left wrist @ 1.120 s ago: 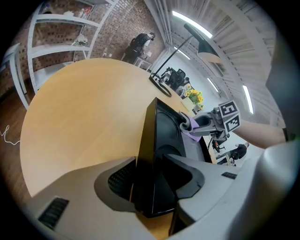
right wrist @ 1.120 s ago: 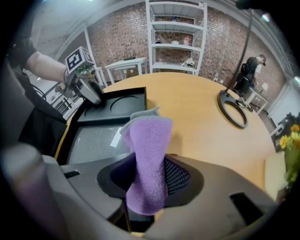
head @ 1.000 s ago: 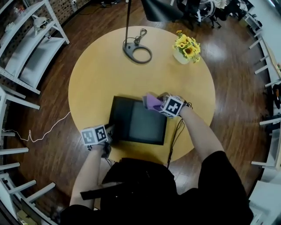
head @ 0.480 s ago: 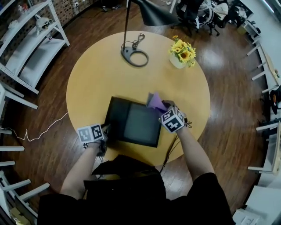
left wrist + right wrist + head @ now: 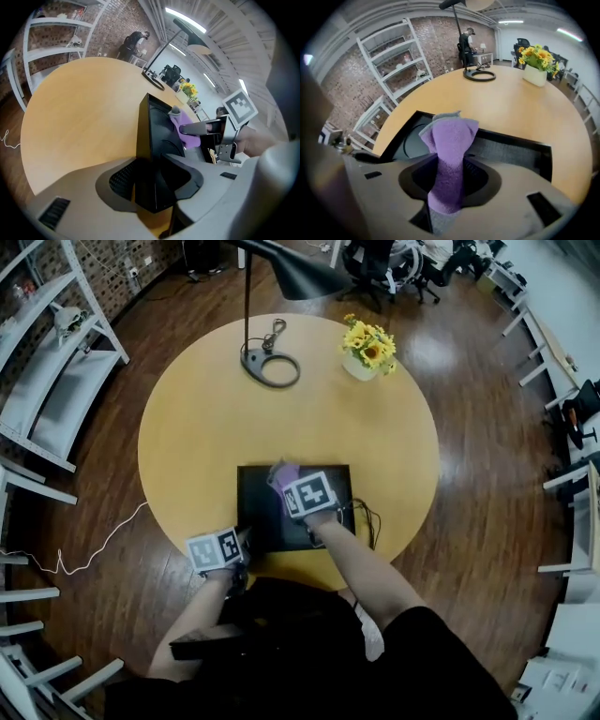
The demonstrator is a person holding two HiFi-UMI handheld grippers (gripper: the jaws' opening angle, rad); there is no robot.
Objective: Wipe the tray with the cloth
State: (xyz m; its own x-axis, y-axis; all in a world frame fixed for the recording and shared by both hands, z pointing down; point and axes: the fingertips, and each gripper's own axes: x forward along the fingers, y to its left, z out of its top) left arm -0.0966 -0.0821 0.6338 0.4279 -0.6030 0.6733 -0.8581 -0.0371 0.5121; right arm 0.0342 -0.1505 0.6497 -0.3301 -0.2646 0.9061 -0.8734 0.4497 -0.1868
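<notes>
- Pinching the purple cloth (image 5: 451, 140), the right gripper (image 5: 450, 187) has just been closing its jaws. The cloth's free end pokes out past its tips, over the black tray (image 5: 258, 517).
- The left gripper (image 5: 152, 190), its jaws also just closing, clamps the tray's near corner, and the tray runs ahead of it.

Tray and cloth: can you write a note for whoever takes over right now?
Left hand-held gripper: closed on the tray's near left corner to steady it; its jaws have just been closing.
Right hand-held gripper: shut on the purple cloth; its jaws have just been closing too.
Where things are: the tray lies flat at the near edge of the round table. The cloth is over the tray, near its far rim.
Done: both things are gripped and the cloth is at the tray.
Left: wipe across the tray. The pictures do not show how much is already clean.
</notes>
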